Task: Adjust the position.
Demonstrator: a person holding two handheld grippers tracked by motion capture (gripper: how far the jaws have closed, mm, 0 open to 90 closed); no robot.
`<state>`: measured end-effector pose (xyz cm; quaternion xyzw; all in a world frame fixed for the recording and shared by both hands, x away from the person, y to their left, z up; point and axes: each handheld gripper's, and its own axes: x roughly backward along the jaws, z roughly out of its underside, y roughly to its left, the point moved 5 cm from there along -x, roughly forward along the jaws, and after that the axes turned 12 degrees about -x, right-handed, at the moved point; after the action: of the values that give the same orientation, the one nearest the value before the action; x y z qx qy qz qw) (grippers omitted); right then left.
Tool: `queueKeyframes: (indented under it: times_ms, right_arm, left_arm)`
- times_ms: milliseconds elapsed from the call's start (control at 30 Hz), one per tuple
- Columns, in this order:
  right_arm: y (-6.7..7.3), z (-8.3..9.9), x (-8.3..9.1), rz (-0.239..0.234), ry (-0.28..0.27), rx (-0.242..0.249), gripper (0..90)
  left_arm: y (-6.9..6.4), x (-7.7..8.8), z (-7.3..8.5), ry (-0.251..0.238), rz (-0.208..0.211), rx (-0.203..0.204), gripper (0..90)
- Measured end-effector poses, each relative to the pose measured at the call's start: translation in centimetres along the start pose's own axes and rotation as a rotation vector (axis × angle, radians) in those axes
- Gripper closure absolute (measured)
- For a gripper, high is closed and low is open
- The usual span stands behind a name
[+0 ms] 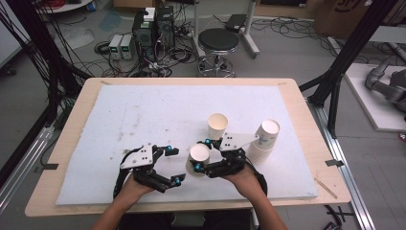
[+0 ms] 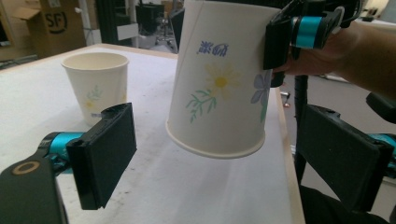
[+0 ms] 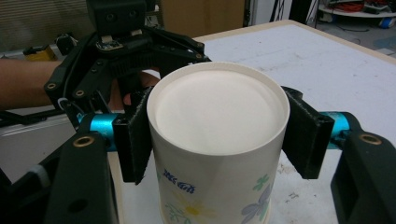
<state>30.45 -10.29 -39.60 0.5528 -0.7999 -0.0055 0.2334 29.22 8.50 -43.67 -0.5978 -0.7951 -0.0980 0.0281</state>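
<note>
- The right gripper [image 1: 201,154] is clamping a flowered paper cup [image 1: 198,158], holding it upside down above the white table mat [image 1: 143,115].
- The left gripper [image 1: 175,166], jaws standing apart, is hovering just beside that cup.
- Two more cups [image 1: 217,125] are standing nearby.

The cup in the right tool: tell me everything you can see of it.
The paper cup is white with printed flowers, green leaves and small blue lettering. The right tool grips it near the rim, a black pad pressed on each side. It hangs above the white board, tilted, its base clear of the surface. Its mouth faces up and the inside looks empty. The left tool stands open just beside it, not touching.
</note>
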Motion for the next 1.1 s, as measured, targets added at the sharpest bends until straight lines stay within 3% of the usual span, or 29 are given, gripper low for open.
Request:
queueKeyframes:
  times_ms: [400,733,1100]
  right_arm:
    - [0.3,0.1,-0.1,-0.004,0.002,0.005,34.6]
    - [0.5,0.0,-0.1,-0.028,-0.006,-0.001,34.6]
    - [0.7,0.1,-0.2,-0.065,-0.017,-0.012,34.6]
  left_arm:
    - [-0.3,-2.2,-0.3,0.041,0.024,-0.027,12.1]
    - [-0.4,-3.2,-0.6,0.025,0.039,-0.024,12.6]
    - [-0.7,-3.3,-0.7,0.008,0.068,-0.035,23.8]
